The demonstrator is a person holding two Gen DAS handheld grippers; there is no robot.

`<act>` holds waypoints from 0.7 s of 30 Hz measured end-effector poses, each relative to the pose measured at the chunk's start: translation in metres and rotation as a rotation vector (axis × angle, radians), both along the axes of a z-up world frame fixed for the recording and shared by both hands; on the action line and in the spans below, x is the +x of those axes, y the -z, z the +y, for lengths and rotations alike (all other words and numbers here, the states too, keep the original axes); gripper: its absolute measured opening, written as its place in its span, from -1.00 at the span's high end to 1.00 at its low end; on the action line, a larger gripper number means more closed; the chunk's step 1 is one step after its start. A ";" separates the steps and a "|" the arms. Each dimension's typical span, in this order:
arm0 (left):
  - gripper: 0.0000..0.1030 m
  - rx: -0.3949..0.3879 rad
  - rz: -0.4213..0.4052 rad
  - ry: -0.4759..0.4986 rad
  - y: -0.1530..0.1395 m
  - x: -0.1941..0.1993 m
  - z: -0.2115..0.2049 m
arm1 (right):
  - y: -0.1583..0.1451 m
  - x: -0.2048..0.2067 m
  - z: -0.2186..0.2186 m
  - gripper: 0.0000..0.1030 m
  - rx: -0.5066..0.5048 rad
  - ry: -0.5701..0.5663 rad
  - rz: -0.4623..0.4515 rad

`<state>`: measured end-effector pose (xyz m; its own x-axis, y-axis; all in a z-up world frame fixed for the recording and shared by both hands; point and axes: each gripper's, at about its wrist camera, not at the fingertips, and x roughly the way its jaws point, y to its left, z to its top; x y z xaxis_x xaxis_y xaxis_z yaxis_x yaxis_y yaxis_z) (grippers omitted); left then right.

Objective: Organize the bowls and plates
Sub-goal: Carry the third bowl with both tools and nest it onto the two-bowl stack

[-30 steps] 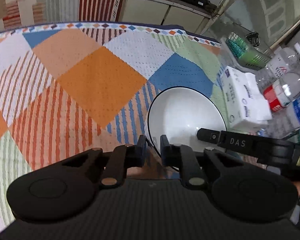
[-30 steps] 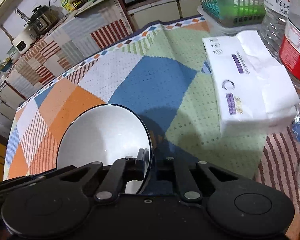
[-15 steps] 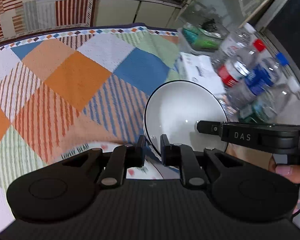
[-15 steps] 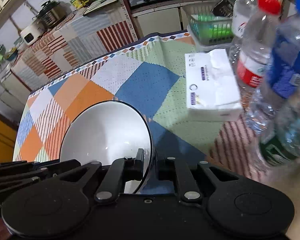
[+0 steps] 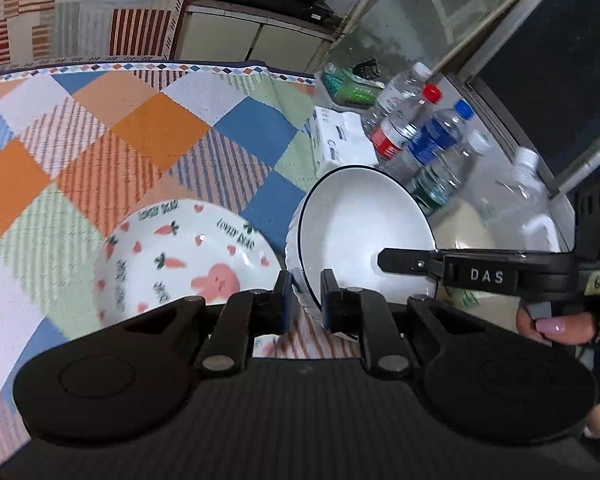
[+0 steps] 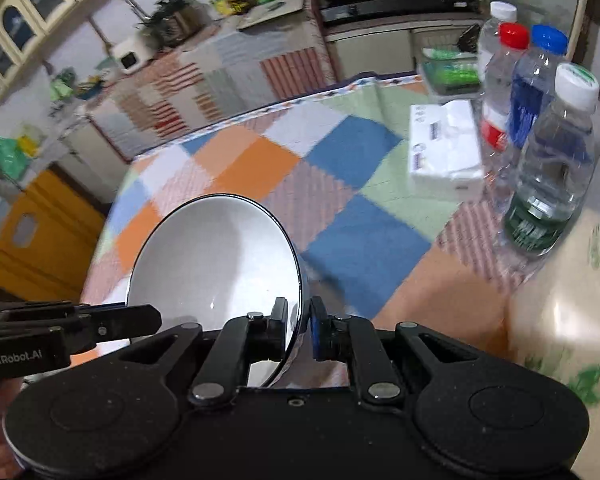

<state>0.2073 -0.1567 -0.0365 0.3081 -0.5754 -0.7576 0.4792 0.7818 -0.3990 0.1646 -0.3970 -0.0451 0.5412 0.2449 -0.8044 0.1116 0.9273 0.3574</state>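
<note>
Both grippers — left (image 5: 305, 300) & right (image 6: 298, 330) — clamp the white bowl (image 5: 364, 232) by opposite rims; keep level, lower onto carrot plate (image 5: 188, 256) w/o clinking.

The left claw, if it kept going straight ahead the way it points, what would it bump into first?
The left claw already straddles the rim of the white bowl, so it would push into that bowl first. Beyond it stand the water bottles, though how far off is hard to judge.
</note>
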 end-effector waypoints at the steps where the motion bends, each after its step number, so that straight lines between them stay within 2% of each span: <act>1: 0.74 0.019 -0.015 0.009 -0.006 -0.009 0.003 | -0.004 -0.007 0.004 0.72 0.009 -0.013 -0.004; 4: 0.74 0.053 -0.023 0.027 -0.018 -0.030 0.013 | -0.013 -0.025 0.017 0.71 0.001 -0.058 -0.017; 9: 0.74 0.074 0.015 0.023 -0.024 -0.056 0.037 | -0.018 -0.049 0.035 0.70 0.032 -0.103 0.006; 15: 0.74 0.122 0.046 0.026 -0.014 -0.081 0.060 | -0.006 -0.071 0.056 0.66 0.080 -0.160 0.013; 21: 0.74 0.172 0.086 0.022 0.006 -0.091 0.076 | 0.018 -0.080 0.081 0.66 0.075 -0.220 0.043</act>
<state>0.1168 -0.0811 -0.0428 0.2273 -0.4408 -0.8683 0.4666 0.8319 -0.3002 0.0849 -0.3155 -0.0631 0.4339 0.4135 -0.8005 -0.0736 0.9017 0.4260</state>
